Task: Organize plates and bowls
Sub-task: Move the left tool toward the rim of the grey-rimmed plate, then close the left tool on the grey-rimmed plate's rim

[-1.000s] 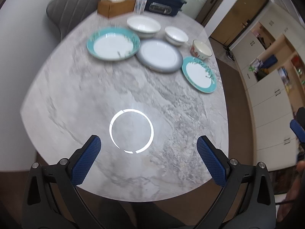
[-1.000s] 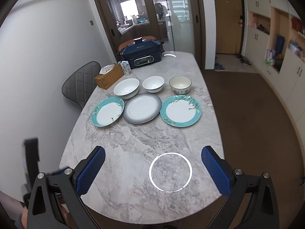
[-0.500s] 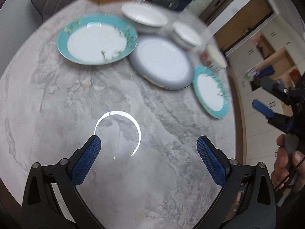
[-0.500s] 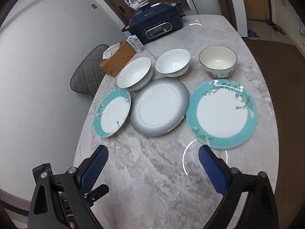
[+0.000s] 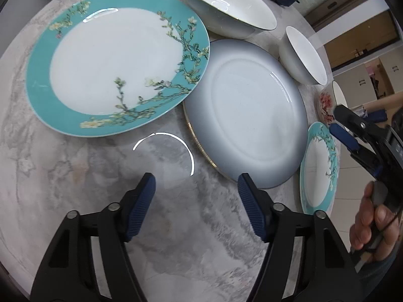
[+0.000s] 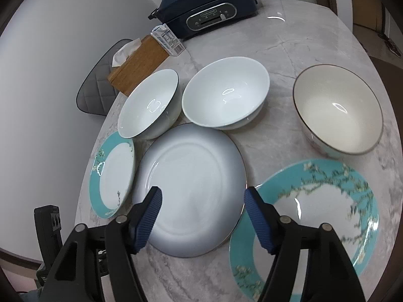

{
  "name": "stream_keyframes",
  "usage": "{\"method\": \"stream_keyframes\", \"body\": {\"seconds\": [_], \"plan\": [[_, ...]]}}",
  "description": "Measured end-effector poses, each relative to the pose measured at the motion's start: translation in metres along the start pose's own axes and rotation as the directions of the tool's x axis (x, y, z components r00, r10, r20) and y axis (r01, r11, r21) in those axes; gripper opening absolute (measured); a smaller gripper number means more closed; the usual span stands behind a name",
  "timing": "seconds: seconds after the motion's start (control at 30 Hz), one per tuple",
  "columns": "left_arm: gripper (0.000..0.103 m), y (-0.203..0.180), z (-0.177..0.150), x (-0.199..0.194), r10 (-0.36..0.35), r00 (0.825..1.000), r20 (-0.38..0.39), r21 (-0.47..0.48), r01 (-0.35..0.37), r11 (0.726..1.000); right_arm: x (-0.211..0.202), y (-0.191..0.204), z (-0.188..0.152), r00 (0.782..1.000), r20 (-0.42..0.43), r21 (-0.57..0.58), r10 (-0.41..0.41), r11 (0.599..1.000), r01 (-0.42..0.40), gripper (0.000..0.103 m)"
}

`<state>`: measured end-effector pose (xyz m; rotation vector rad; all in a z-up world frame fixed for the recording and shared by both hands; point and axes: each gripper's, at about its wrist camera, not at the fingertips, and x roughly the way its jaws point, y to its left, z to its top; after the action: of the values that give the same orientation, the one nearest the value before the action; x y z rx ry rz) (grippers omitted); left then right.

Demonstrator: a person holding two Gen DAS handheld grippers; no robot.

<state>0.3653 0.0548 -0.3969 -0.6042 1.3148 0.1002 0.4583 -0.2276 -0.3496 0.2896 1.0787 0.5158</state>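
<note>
On the marble table [image 5: 75,176] lie a teal floral plate [image 5: 115,63], a grey plate [image 5: 246,115] and a second teal plate [image 5: 320,166]. Behind them stand a wide white bowl [image 5: 226,7], a smaller white bowl [image 5: 302,55] and a flowered bowl [image 5: 327,103]. My left gripper [image 5: 196,180] hangs over bare marble just short of the grey plate's near rim, jaws closing with nothing between them. My right gripper [image 6: 202,193] hovers above the grey plate [image 6: 191,176], beside the right teal plate [image 6: 314,214], jaws closing, pads touching nothing.
A dark blue electric cooker [image 6: 209,7], a small carton [image 6: 167,39] and a wooden tissue box [image 6: 138,63] stand at the table's far end. A grey chair [image 6: 98,90] is beyond the left edge. A hand [image 5: 372,221] holds the right gripper's handle.
Both grippers have come forward and down towards the dishes, which now fill the views. Both pairs of jaws stand narrower than before. The right gripper sits closer in the left wrist view.
</note>
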Motion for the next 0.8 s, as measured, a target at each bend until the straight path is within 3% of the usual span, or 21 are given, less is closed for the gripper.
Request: {"method": "stream_keyframes", "body": {"seconds": [0.1,0.2,0.33,0.47,0.8], "plan": [[0.052,-0.004,0.013,0.013,0.012,1.000,-0.018,0.005,-0.012,1.000,0.014,-0.008,0.016,1.000,-0.013,-0.036,0.008,0.999,-0.009,0.069],[0.051,-0.003,0.022,0.014,-0.002,1.000,0.017,-0.012,0.003,1.000,0.026,-0.018,0.024,0.999,-0.039,-0.052,0.023,0.998,-0.026,0.069],[0.049,-0.003,0.025,0.015,-0.022,1.000,0.014,-0.016,0.023,1.000,0.044,-0.030,0.027,0.996,-0.084,-0.057,0.023,0.998,-0.028,0.066],[0.049,0.006,0.027,0.010,-0.042,0.999,0.013,-0.077,0.043,0.996,0.049,-0.039,0.030,0.995,-0.094,-0.046,0.026,0.999,-0.030,0.062],[0.043,-0.006,0.026,0.022,-0.098,0.994,0.042,-0.056,0.100,0.993,0.058,-0.040,0.040,0.989,-0.109,-0.068,0.097,0.992,-0.105,0.056]]}}
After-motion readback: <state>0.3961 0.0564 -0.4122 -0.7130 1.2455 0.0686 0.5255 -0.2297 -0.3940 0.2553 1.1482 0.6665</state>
